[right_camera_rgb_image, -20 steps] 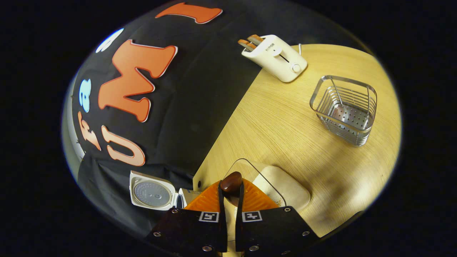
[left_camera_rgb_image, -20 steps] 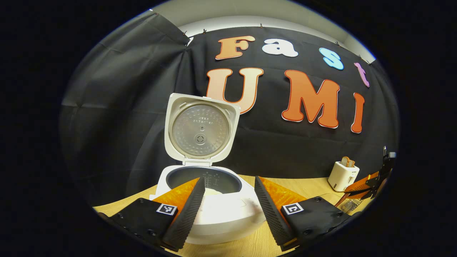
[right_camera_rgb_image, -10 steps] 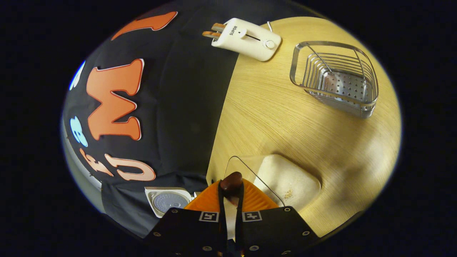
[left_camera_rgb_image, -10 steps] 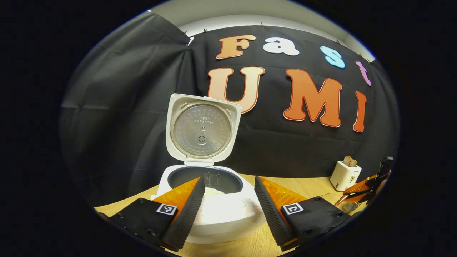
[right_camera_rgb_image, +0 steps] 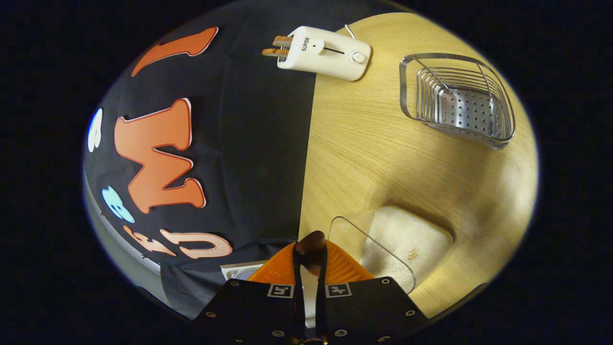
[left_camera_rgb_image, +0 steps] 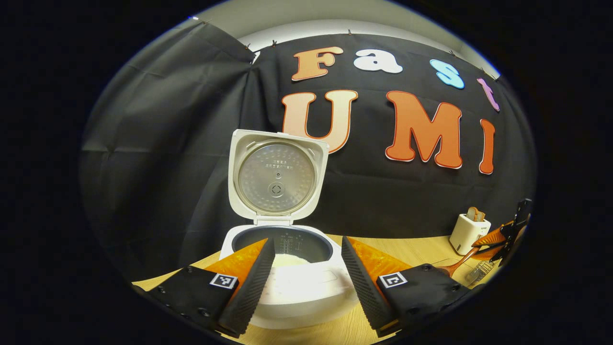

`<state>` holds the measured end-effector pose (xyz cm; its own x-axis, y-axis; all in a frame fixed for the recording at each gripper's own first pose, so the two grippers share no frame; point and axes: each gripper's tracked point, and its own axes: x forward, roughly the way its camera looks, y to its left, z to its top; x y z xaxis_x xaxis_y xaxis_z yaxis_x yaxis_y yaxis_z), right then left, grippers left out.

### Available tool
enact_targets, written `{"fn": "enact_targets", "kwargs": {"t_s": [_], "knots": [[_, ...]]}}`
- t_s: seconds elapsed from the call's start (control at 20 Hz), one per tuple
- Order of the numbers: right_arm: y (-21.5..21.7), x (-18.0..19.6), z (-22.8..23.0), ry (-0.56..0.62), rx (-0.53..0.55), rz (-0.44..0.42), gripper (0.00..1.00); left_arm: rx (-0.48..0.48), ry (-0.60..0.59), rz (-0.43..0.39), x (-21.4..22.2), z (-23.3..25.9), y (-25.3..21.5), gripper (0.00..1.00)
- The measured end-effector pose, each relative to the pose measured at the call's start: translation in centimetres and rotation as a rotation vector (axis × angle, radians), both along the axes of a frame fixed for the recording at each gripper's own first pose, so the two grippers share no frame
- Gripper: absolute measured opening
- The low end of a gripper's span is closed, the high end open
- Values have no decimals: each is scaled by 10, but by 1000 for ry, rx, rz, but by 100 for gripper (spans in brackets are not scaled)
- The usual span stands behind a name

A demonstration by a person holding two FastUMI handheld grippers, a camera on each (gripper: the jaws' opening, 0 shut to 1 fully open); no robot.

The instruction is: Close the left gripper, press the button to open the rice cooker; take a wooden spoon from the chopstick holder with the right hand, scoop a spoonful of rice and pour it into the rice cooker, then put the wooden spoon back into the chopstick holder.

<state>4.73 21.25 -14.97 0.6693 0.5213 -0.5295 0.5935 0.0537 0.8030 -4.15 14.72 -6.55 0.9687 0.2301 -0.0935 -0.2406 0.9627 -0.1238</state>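
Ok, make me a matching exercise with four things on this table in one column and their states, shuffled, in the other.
Things:
1. rice cooker
2. wooden spoon
3. chopstick holder
4. toaster

States:
A. metal, nothing in it
B. lid up, rice in the pot
C. bread slices sticking out
D. clamped in the right gripper

Pairs: 1-B, 2-D, 3-A, 4-C

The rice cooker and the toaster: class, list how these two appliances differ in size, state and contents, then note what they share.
The rice cooker is big and round; the toaster is a small box. The cooker's lid stands open; the toaster has no lid. The cooker holds white rice; the toaster holds brown slices. Both are white and stand on the wooden table.
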Motion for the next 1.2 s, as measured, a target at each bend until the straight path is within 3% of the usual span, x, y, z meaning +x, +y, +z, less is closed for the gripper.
{"fn": "enact_targets", "kwargs": {"t_s": [0.55, 1.0, 1.05, 1.2], "knots": [[-3, 35, 32, 8, 104, -115, 9, 9, -12, 29, -4, 4, 18, 92], [75, 73, 76, -32, 145, -22, 9, 7, -27, 79, -16, 9, 49, 92], [87, 77, 81, -39, 152, -2, 5, 6, -28, 85, -16, 10, 53, 92], [124, 86, 99, -65, 166, 43, 9, 3, -34, 105, -21, 10, 66, 89]]}}
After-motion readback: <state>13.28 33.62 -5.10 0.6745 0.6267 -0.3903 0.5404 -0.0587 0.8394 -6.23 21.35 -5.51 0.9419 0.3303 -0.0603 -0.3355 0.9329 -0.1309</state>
